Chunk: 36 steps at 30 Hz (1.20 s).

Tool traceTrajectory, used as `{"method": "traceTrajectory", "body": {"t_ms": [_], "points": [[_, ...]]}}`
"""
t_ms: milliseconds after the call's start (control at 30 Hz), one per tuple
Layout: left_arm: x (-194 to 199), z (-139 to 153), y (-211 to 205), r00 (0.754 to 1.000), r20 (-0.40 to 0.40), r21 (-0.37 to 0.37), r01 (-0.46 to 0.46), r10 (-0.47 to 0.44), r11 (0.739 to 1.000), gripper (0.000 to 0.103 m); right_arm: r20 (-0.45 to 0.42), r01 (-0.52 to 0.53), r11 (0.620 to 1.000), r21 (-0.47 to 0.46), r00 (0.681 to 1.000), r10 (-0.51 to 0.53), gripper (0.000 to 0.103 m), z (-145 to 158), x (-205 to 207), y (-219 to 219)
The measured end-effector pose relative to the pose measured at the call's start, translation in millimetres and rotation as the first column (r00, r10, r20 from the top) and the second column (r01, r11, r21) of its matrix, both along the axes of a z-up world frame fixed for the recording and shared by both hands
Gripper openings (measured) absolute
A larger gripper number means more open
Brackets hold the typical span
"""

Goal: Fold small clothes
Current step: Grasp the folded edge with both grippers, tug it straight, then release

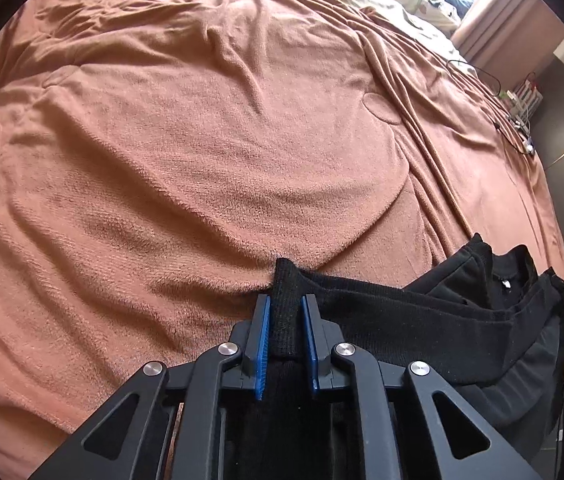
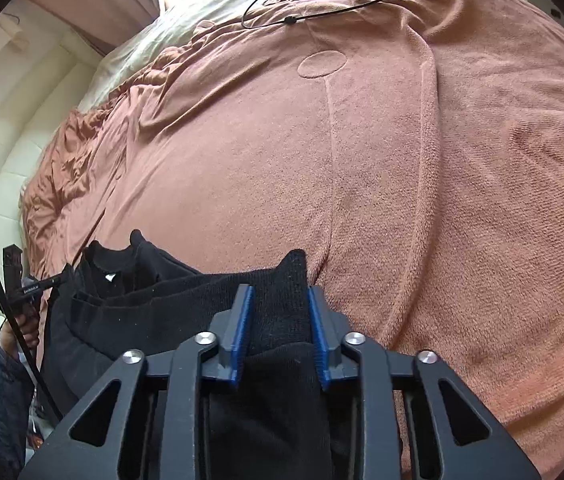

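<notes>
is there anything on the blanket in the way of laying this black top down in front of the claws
Nothing visible. Both the left claw and right claw are shut on the black top, and the brown blanket ahead is bare. The black cable lies far off, near the far edge.

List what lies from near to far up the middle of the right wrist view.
right gripper shut on the black garment → salmon blanket → round stitched patch → black cable

The black garment (image 1: 421,320) runs hidden beneath each claw (lower part unseen).
</notes>
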<state>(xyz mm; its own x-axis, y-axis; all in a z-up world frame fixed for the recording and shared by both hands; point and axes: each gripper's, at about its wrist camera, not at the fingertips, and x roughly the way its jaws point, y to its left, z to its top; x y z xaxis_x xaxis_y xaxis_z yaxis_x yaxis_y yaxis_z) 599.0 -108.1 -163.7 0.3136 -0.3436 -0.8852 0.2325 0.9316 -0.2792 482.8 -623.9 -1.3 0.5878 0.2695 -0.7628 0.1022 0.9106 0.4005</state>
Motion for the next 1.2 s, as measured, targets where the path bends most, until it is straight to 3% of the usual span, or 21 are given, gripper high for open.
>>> {"method": "traceTrajectory", "body": {"t_ms": [300,500,800,1000,1067,1133,1167,1200], "points": [[-21.0,59.2,7.7,0.983,0.181,0.013,-0.035,0.032,0.999,0.012,0.152,0.028,0.995,-0.093,0.988,-0.014,0.004,42.7,-52.9,21.3],[-27.0,82.7,11.9,0.969,0.243,0.010,-0.050,0.046,0.999,0.012,0.220,0.090,0.987,-0.136,0.974,-0.058,0.004,57.5,-79.4,26.5],[-10.8,55.6,5.7,0.974,0.225,0.047,-0.051,0.039,0.998,0.012,0.206,0.098,0.981,-0.170,0.977,-0.062,0.004,39.6,-60.3,33.2],[6.6,11.0,-5.3,0.989,0.145,0.128,-0.045,0.026,0.991,0.014,0.104,0.098,0.980,-0.175,0.991,-0.080,0.005,2.4,-26.1,26.1],[8.8,-0.1,-6.3,0.992,0.118,0.190,-0.059,0.037,0.980,0.014,0.050,0.110,0.976,-0.185,0.993,-0.103,0.008,-9.0,-17.1,25.3],[8.0,0.2,-1.0,0.993,0.110,0.160,-0.062,0.044,0.985,0.015,0.024,0.105,0.974,-0.200,0.994,-0.102,0.016,-14.0,-14.0,26.9],[6.8,2.4,1.9,0.993,0.104,0.147,-0.068,0.053,0.987,0.021,0.019,0.108,0.972,-0.208,0.994,-0.106,0.035,-12.9,-14.2,28.0],[5.2,4.7,4.9,0.993,0.099,0.139,-0.074,0.061,0.988,0.026,0.020,0.112,0.971,-0.212,0.994,-0.110,0.047,-10.2,-16.0,28.3]]}}
